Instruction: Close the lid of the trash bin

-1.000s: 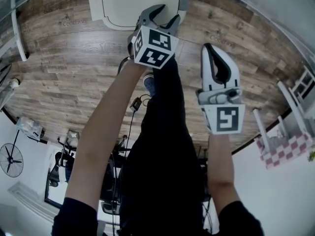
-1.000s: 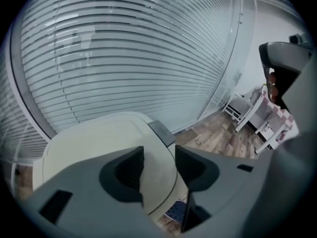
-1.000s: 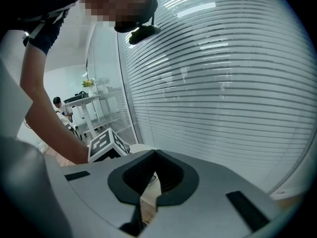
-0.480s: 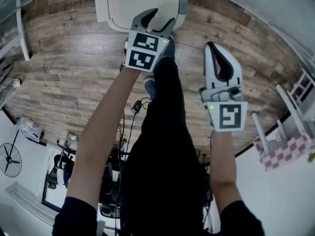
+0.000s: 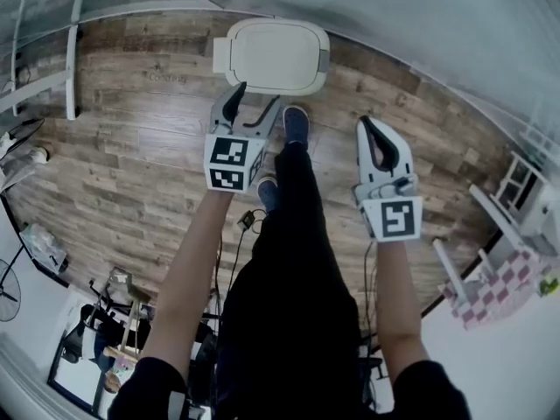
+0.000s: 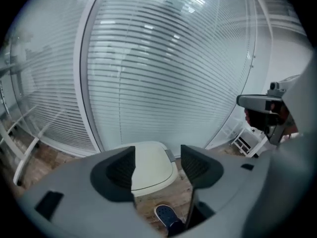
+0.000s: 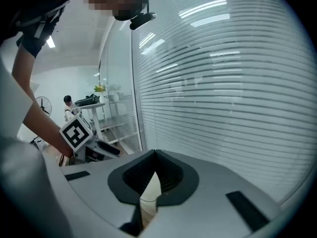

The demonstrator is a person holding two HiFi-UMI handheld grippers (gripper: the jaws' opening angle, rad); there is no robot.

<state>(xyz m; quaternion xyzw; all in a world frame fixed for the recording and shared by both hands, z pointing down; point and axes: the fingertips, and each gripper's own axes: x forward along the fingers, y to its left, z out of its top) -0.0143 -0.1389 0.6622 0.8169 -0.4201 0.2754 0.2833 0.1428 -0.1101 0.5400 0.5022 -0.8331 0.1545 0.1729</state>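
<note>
The white trash bin stands on the wooden floor by the glass wall with its lid lying flat and closed. My left gripper hangs in the air short of the bin, apart from the lid. Its jaws are opening, with nothing between them. In the left gripper view the bin shows between the spread fingers. My right gripper is held to the right of the bin, shut and empty. In the right gripper view its jaws meet at the tip, and a sliver of the bin shows below.
A glass wall with blinds runs behind the bin. The person's shoe stands just before it. A white rack and a chequered cloth are at the right. A fan and cables lie at the lower left.
Both grippers have risen and drawn back from the bin. The left gripper, which was over the lid, has come off it and its jaws stand wider. The right gripper stays shut.
</note>
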